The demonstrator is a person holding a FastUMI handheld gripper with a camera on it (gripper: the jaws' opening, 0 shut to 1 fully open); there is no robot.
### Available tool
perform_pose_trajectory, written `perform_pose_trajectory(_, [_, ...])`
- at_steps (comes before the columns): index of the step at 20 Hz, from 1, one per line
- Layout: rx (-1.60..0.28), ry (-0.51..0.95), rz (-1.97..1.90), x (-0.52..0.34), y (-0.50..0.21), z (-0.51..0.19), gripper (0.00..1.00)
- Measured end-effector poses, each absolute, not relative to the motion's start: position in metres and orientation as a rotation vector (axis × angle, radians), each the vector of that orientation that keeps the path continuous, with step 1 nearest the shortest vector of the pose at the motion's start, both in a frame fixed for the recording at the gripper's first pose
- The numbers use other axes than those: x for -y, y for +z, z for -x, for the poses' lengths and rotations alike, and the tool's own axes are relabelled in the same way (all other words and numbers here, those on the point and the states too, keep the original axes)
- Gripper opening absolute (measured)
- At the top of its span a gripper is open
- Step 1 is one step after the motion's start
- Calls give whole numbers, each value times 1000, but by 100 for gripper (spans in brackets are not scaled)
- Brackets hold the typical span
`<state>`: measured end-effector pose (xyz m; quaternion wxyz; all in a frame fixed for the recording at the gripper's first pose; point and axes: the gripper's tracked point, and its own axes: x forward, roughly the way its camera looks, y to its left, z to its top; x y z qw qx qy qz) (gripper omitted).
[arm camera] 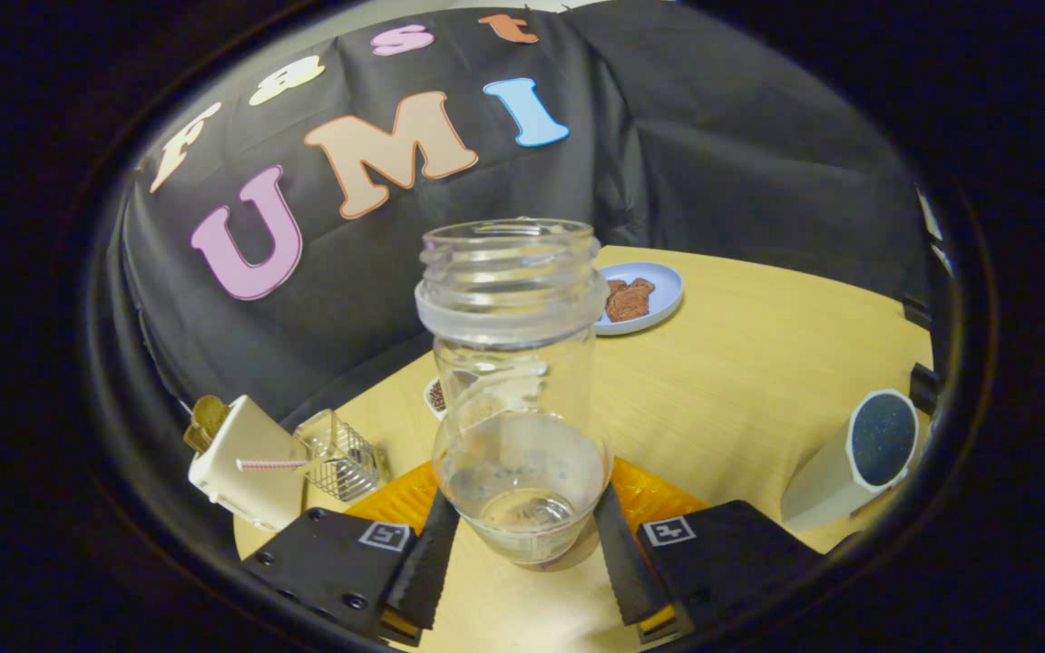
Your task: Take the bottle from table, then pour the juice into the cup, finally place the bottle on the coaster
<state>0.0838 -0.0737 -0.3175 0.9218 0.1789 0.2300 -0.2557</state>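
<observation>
A clear uncapped bottle (515, 390) stands upright between my fingers, with a little pale liquid in its bottom. My gripper (527, 544) is shut on its lower body, one finger (427, 553) on each side. An orange ribbed coaster (400, 499) shows on both sides just behind the bottle's base. I cannot tell whether the base rests on it. A white cup (849, 462) with a dark inside stands off to the right of my fingers, on the wooden table (758, 363).
Left of the fingers are a clear glass (338, 453) with a grid pattern and a white carton (246, 462) with a striped straw. Beyond the bottle sits a blue plate (663, 295) with brown pieces, and a small dish (436, 396) just behind it.
</observation>
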Motion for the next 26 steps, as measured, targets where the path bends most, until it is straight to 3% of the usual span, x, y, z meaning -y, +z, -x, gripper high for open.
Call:
perform_pose_trajectory(11, [-531,-526,-206,66,-348,-95,100])
perform_pose_trajectory(26, [-473,-479,-146,49,-312,-94,100])
